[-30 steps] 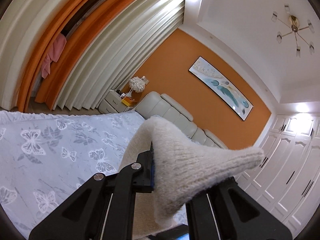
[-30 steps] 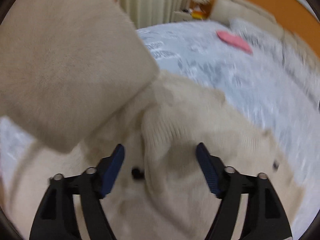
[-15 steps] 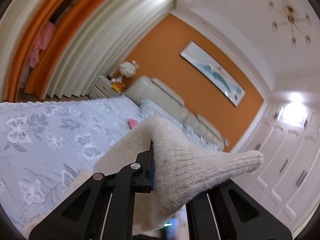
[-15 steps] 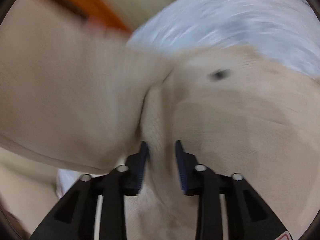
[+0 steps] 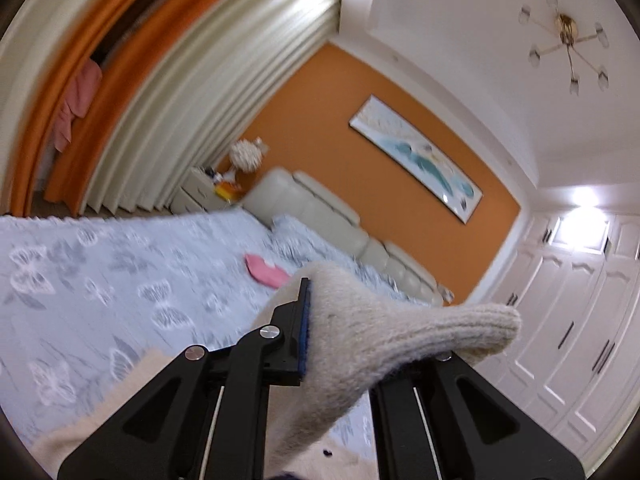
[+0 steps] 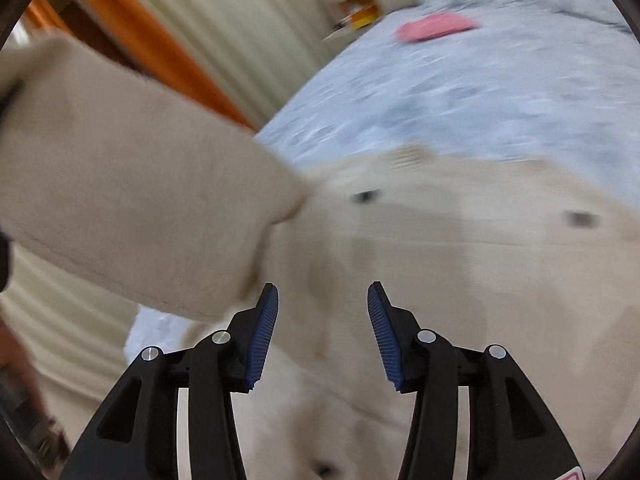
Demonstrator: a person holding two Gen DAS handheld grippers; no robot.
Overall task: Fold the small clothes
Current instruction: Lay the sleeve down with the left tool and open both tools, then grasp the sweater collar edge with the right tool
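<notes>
Your left gripper (image 5: 320,344) is clamped on the cream knit sweater's (image 6: 440,280) cuff; the right gripper (image 6: 322,328), empty, is opening. The knit looks soft, light and stretchy, so take a hem corner lying on the bed (image 5: 120,280).

Black tool (image 6: 322,322), blue ribbed pads (image 6: 262,340)

Your right gripper (image 6: 322,330) pointed down at the cream knitted sweater (image 6: 460,280) spread on the bed (image 6: 460,92), its blue-padded fingers (image 6: 262,338) opening with nothing pinched between them. A lifted sleeve (image 6: 132,200) of that sweater crossed the left of the view. A pink garment (image 6: 434,27) lay farther up the butterfly-print cover, all blurred.
</notes>
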